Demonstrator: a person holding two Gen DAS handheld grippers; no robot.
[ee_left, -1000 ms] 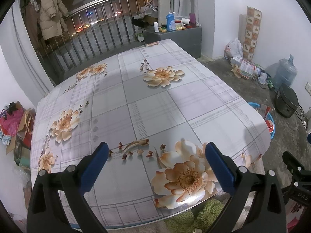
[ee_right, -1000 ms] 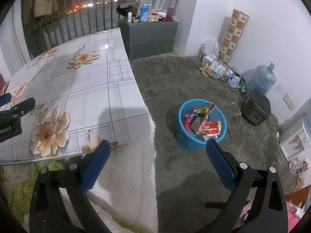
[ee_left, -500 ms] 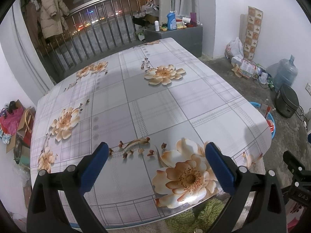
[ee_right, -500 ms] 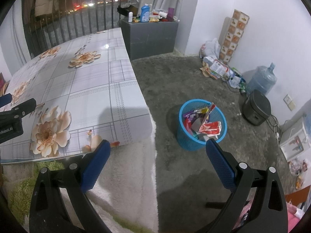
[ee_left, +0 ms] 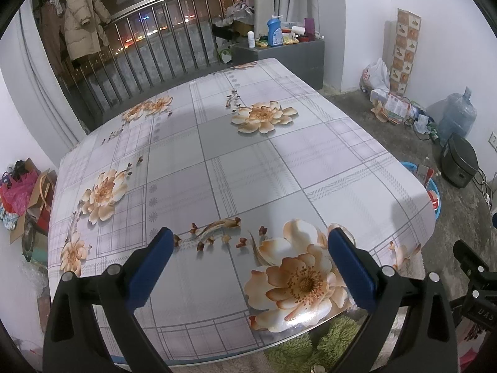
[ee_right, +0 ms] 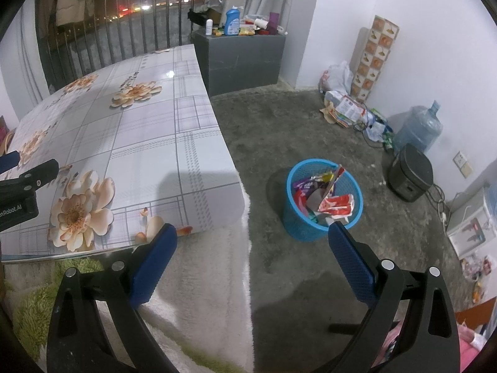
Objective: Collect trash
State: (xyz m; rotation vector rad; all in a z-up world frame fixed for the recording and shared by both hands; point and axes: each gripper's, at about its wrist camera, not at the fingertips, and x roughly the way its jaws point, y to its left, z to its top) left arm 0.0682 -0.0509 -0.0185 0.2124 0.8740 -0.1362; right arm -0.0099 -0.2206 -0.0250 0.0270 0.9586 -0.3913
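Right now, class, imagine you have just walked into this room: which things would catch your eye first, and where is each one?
Most striking is the table, its glossy checked cloth printed with big peach flowers, filling the left wrist view. Next is the bright blue basket on the grey floor right of the table, stuffed with colourful wrappers. Both the left gripper and the right gripper are open and hold nothing.

1. White walls (ee_right: 357, 6); bare concrete floor (ee_right: 279, 130).
2. Floral-clothed table (ee_left: 248, 161); grey cabinet (ee_right: 245, 59) behind it.
3. Barred railing (ee_left: 161, 43); night city lights beyond.
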